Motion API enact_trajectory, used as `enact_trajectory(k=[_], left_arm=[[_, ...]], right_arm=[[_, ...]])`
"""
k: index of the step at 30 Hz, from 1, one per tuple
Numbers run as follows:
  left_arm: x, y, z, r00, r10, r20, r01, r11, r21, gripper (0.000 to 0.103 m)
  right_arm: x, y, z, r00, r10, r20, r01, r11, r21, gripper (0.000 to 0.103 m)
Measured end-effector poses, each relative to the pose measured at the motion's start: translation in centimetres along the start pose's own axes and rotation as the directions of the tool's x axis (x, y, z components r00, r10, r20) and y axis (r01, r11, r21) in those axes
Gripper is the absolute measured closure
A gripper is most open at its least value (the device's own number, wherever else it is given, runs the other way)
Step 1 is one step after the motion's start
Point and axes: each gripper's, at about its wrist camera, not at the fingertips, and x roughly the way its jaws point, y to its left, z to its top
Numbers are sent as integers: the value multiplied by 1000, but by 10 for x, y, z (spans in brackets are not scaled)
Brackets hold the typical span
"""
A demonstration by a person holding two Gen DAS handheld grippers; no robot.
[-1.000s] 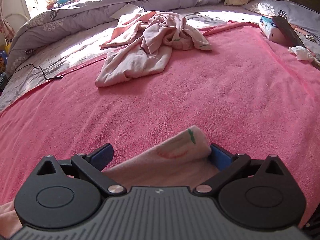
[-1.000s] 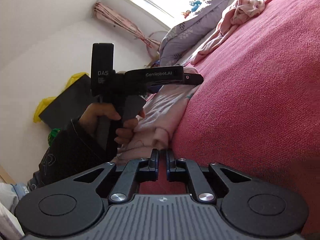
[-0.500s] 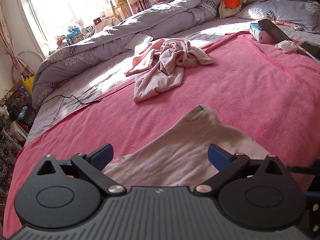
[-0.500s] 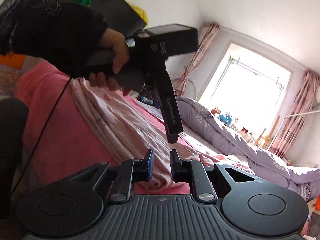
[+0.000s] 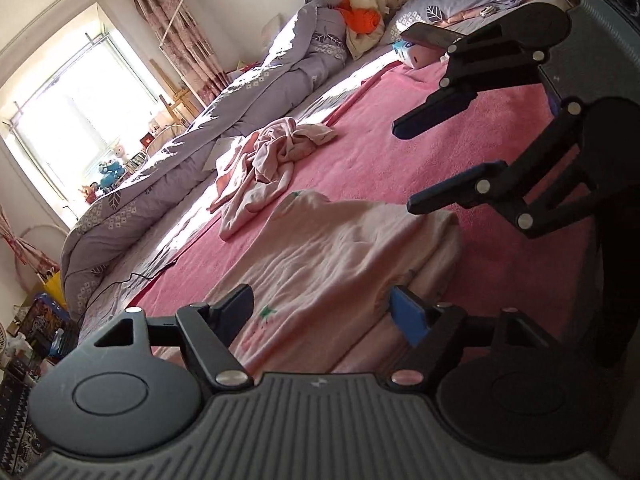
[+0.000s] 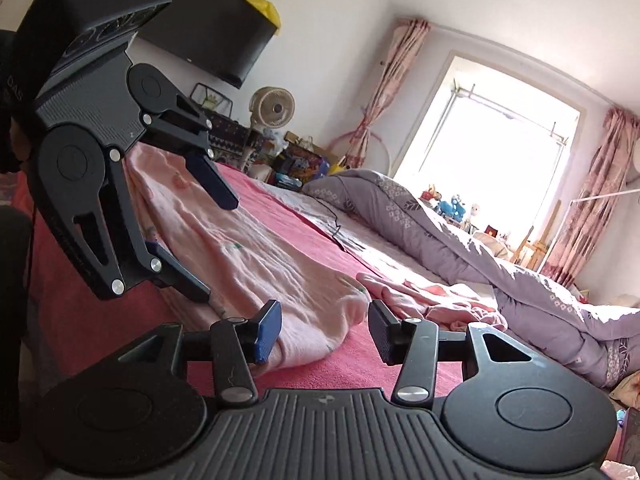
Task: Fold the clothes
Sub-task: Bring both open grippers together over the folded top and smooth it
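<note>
A folded pale pink garment with a small fruit print (image 5: 340,256) lies on the pink bedspread (image 5: 460,152); it also shows in the right wrist view (image 6: 248,264). My left gripper (image 5: 324,312) is open and empty, hovering over its near end. My right gripper (image 6: 324,330) is open and empty at the garment's other end, and shows from the side in the left wrist view (image 5: 404,168). My left gripper also shows in the right wrist view (image 6: 216,248). A crumpled pink garment (image 5: 276,160) lies further up the bed.
A rolled purple duvet (image 5: 224,120) runs along the far side of the bed, with pillows (image 5: 472,4) and an orange item (image 5: 360,20) at the head. A tissue box and a phone (image 5: 424,40) lie near the pillows. A cluttered shelf with a fan (image 6: 272,108) stands by the wall.
My right gripper has opened and let go of the garment, which now lies flat. Both grippers have lifted and tilted away from it.
</note>
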Motion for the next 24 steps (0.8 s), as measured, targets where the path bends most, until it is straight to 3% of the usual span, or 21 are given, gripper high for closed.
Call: enact_trajectory(k=[5, 8, 11, 14, 21, 24], left_arm=[[4, -1, -5, 999, 34, -4, -34, 999, 1, 24], [-2, 6, -9, 996, 94, -11, -94, 996, 6, 23], [-5, 18, -14, 988, 150, -28, -151, 988, -16, 21], [-2, 31, -18, 983, 176, -53, -179, 982, -64, 21], [-9, 31, -19, 987, 157, -32, -159, 986, -56, 19], [-9, 32, -22, 986, 163, -38, -165, 985, -47, 19]], right_arm=[[2, 21, -4, 999, 51, -7, -51, 995, -80, 48], [4, 31, -4, 997, 72, 1, -72, 992, -109, 48], [3, 46, -1, 997, 75, 15, -72, 987, -147, 48], [11, 60, 0, 1000, 29, 12, -25, 972, -232, 48], [30, 83, 3, 997, -58, 51, 73, 925, -374, 43], [35, 91, 3, 998, -27, 52, 46, 906, -421, 40]])
